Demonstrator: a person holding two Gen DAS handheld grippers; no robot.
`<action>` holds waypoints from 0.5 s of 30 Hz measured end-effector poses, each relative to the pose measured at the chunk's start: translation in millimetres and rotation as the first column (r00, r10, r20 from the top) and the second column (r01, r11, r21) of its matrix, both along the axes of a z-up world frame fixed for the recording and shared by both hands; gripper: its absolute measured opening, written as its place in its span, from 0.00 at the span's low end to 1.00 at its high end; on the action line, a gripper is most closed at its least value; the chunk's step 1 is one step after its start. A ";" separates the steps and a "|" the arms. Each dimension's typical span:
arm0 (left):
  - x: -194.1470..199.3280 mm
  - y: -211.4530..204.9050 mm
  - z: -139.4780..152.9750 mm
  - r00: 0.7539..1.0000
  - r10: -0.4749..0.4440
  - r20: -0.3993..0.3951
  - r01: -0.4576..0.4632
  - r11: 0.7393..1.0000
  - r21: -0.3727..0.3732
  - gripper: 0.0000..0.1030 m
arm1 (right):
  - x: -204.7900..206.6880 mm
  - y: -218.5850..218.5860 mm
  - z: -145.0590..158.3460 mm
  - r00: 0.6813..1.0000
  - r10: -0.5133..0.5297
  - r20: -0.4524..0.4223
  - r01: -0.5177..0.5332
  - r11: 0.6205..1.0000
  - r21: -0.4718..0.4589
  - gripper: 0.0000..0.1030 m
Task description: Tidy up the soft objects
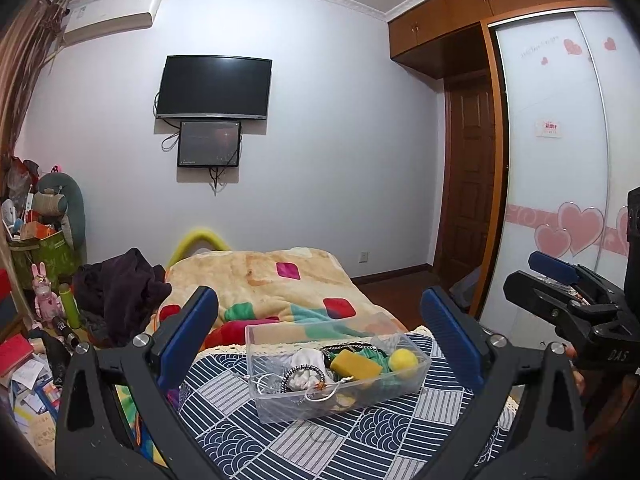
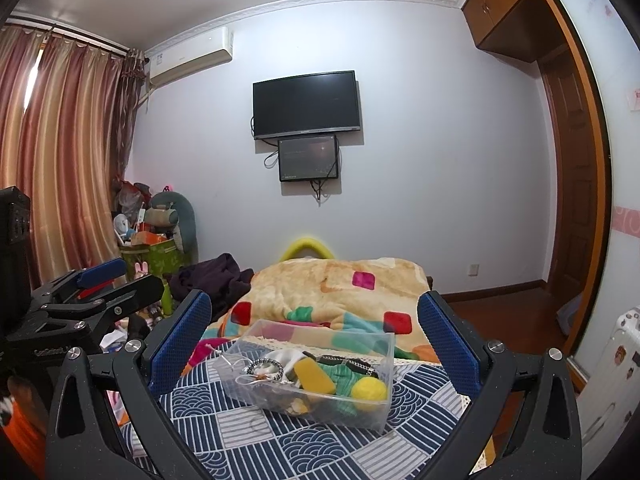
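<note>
A clear plastic box (image 1: 280, 404) (image 2: 256, 330) stands on a navy patterned cloth (image 1: 372, 432) (image 2: 304, 444). In it lie a yellow sponge (image 1: 355, 365) (image 2: 314, 376), a yellow pom-pom ball (image 1: 403, 358) (image 2: 369, 393), green cloth (image 1: 370, 354) (image 2: 340, 374), a white soft item (image 1: 306, 364) (image 2: 284, 357) and bracelets. My left gripper (image 1: 320, 332) is open and empty, short of the box. My right gripper (image 2: 316, 338) is open and empty, also short of the box. It shows from the side in the left wrist view (image 1: 540, 276).
A patchwork blanket (image 1: 280, 280) (image 2: 340, 284) covers the bed behind the box. Dark clothes (image 1: 120, 288) and cluttered toys (image 1: 48, 216) lie at the left. A wardrobe (image 1: 560, 140) and door stand at the right.
</note>
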State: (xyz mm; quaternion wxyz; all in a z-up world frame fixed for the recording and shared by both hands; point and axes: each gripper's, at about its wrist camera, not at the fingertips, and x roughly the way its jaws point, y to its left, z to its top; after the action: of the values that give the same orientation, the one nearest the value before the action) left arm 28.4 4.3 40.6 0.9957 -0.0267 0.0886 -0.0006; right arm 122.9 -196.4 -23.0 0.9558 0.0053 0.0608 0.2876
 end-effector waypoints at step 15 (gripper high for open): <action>1.8 -0.6 0.5 1.000 -0.013 -0.015 0.013 1.000 -0.003 1.00 | -2.2 -1.9 0.3 1.000 0.001 -0.002 -0.001 1.000 0.005 1.00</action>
State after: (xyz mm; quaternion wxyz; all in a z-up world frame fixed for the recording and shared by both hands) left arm 30.2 3.8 41.1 0.9949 -0.0273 0.0964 -0.0070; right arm 120.7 -198.3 -22.7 0.9556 0.0080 0.0607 0.2882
